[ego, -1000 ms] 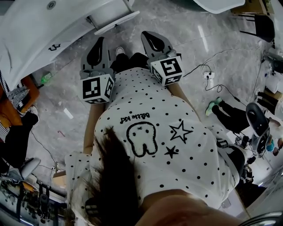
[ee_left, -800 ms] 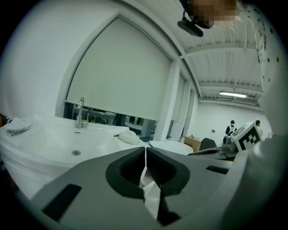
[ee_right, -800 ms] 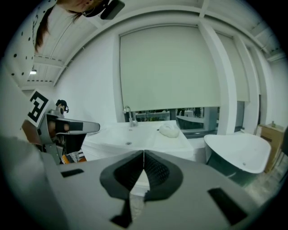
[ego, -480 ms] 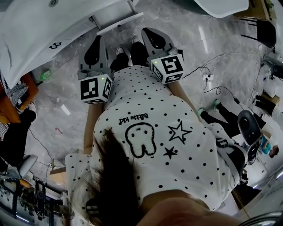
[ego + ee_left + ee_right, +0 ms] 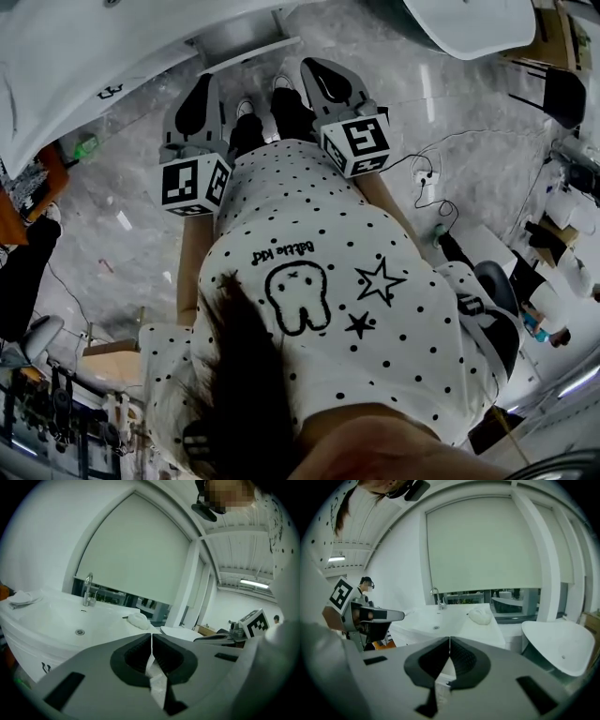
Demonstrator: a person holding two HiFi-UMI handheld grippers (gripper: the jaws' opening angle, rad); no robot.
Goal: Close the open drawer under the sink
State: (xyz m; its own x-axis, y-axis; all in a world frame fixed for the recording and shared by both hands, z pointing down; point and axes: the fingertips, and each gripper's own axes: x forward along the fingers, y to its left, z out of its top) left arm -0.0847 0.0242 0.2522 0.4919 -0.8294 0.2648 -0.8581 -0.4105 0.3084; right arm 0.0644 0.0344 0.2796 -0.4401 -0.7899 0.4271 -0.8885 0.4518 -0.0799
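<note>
Left hand-held gripper [image 5: 151, 639] and right hand-held gripper [image 5: 449, 644] are closed and empty (near the sink [image 5: 84, 56]); an off-centre push could skew and jam the drawer [image 5: 246, 52]

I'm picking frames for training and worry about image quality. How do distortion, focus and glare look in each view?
Left gripper view: heavy fisheye with black corners, and the white window frame bows into an arch; the left gripper is soft up close, the chrome faucet sharper. Right gripper view: the same bowing and dark vignette. Head view: a bright streak glares on the grey marble floor.
</note>
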